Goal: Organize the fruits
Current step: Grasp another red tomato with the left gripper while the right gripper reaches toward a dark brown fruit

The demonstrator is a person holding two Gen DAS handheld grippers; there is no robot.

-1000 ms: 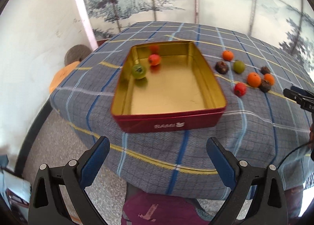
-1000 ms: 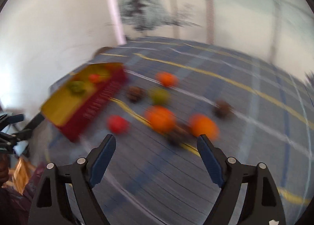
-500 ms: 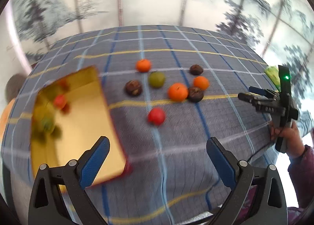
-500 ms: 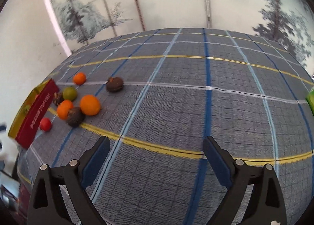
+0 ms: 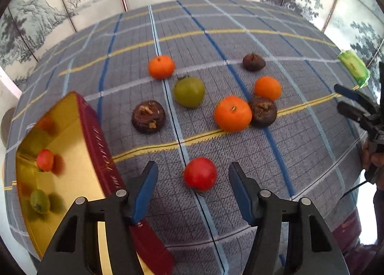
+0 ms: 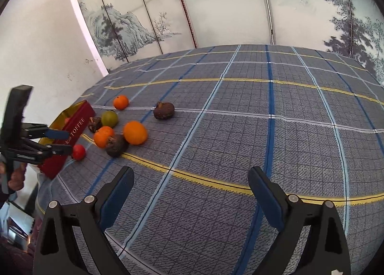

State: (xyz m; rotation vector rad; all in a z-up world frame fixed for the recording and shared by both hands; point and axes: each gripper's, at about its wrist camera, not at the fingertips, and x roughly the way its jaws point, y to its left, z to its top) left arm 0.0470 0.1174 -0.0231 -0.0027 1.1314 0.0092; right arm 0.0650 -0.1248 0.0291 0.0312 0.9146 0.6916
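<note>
A red fruit (image 5: 200, 173) lies on the checked cloth between the blue pads of my left gripper (image 5: 193, 180), whose jaws are closing; a gap shows on both sides of it. Beyond it lie three orange fruits (image 5: 232, 113), a green one (image 5: 189, 91) and three dark brown ones (image 5: 148, 116). The red tin (image 5: 96, 131) with a gold inside stands at the left and holds a red fruit (image 5: 45, 159) and a green one (image 5: 39, 201). My right gripper (image 6: 190, 194) hangs open over bare cloth, right of the fruits (image 6: 135, 132). The left gripper (image 6: 60, 141) shows there by the red fruit (image 6: 78, 152).
A green packet (image 5: 354, 66) lies at the table's far right edge. A painted folding screen (image 6: 216, 11) stands behind the table. The table's near edge runs just below both grippers, and a person's hand (image 5: 370, 157) holds the right gripper at the right.
My left gripper swung right from the tin, came down around the red fruit, and its jaws narrowed. The right gripper drew off to the right over bare cloth and opened wider.
</note>
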